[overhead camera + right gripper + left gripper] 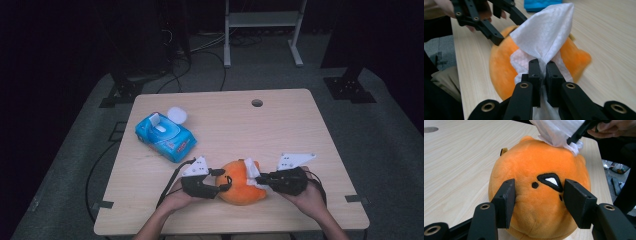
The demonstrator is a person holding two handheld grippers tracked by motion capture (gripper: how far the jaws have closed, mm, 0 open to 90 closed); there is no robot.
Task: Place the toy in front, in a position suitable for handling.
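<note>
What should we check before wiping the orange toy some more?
1. Right gripper shut on wipe: ok.
2. Left gripper steadying the toy, jaws on both sides: ok; pressing or not: cannot tell.
3. Wipe touches the toy: ok.
4. Toy sits on the table, away from the edge: ok.
5. Blue wipe pack out of the way: ok.
</note>
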